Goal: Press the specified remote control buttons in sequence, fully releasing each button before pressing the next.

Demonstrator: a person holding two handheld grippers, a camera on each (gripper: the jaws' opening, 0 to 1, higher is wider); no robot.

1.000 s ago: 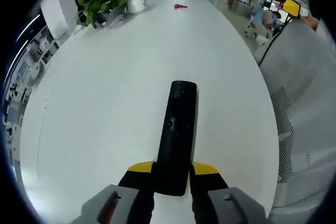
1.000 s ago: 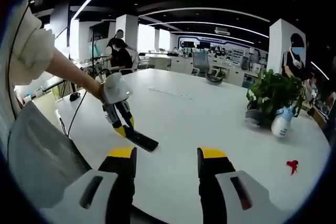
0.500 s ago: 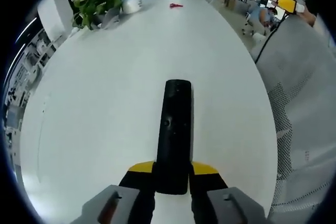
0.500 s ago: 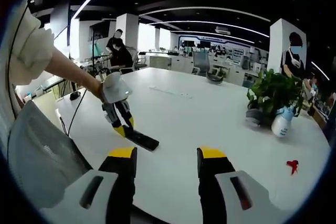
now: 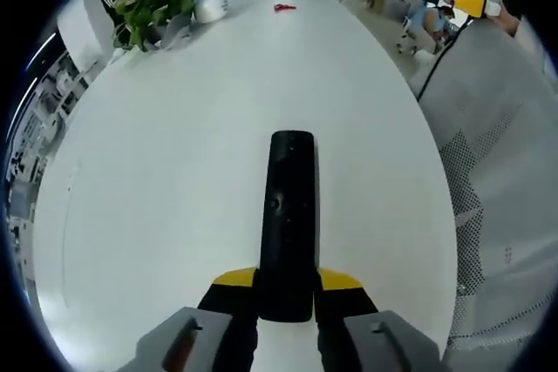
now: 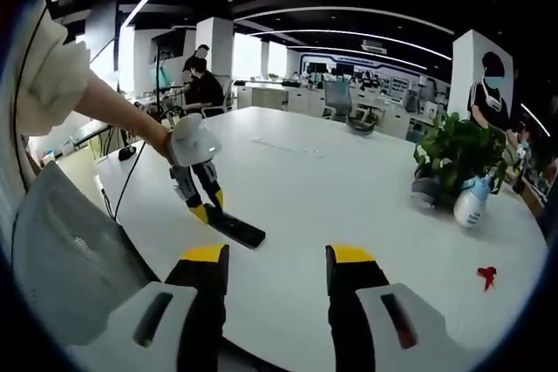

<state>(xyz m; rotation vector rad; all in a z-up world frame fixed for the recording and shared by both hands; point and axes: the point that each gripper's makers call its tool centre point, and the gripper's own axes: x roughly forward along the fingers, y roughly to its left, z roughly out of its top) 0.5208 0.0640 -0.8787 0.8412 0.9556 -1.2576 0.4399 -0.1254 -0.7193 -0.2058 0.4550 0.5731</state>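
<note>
My left gripper (image 5: 286, 289) has its 2 yellow-tipped jaws closed on the near end of the black remote control (image 5: 289, 215), which runs straight ahead between them and lies flat on the white table (image 5: 157, 198). I judge that grip is there to pin the remote so a press will not skate it across the smooth top. My right gripper (image 6: 272, 260) hangs well back from it, jaws parted with nothing between them; from there the left gripper (image 6: 200, 202) and remote control (image 6: 234, 227) sit ahead and to its left. Keeping the right one free suits it as the pressing tool, though no button is touched yet. Far beyond stand a potted plant (image 6: 455, 152), a white spray bottle (image 6: 470, 204) and a small red object (image 6: 486, 275).
</note>
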